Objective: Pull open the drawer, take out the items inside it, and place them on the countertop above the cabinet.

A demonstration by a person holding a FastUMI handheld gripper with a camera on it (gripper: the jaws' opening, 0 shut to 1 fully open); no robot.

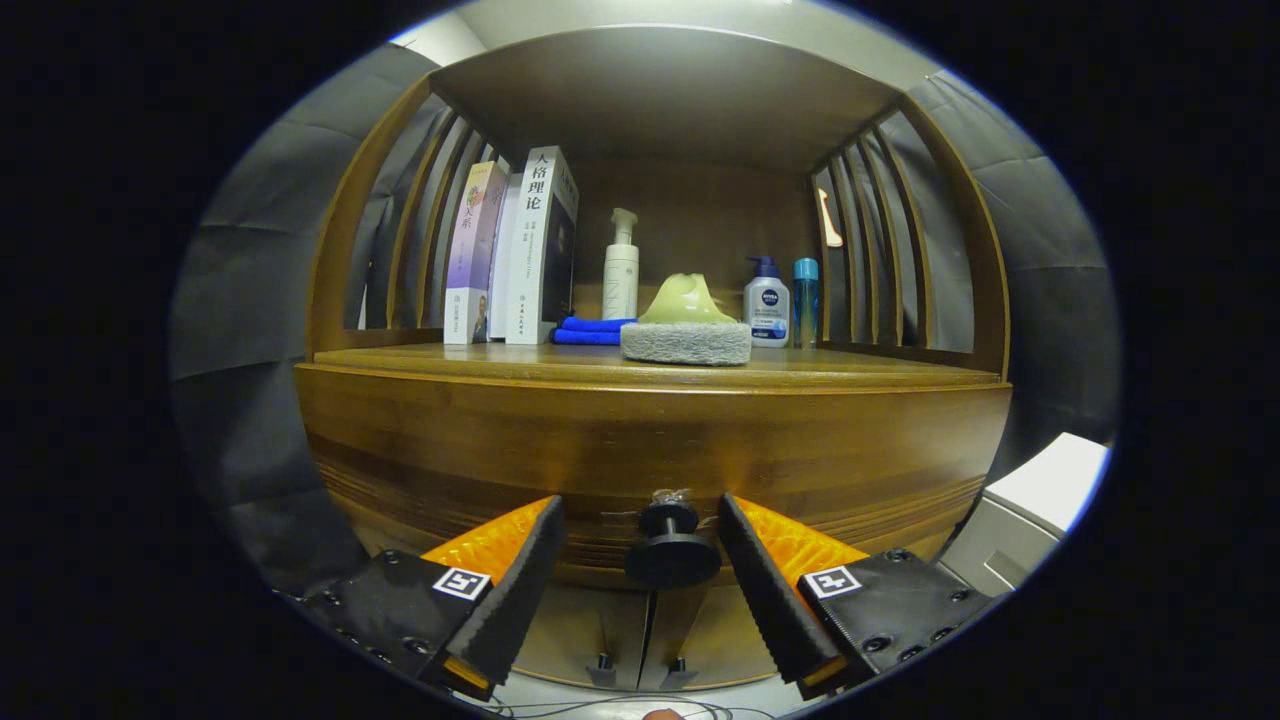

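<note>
The wooden cabinet's drawer front [640, 450] faces me, shut, with a round dark knob [672, 548] at its lower middle. My gripper [642, 515] is open, one finger on each side of the knob, and neither pad touches it. Above the drawer runs the countertop [480, 360]. What lies inside the drawer is hidden.
On the countertop stand several books [515, 250], a folded blue cloth [592, 330], a white pump bottle [621, 268], a green-handled scrub pad [686, 325], a white-and-blue pump bottle [767, 303] and a slim blue bottle [806, 298]. Slatted side walls enclose the shelf. Two lower cabinet doors [640, 640] sit below the drawer. A white box [1040, 490] stands to the right.
</note>
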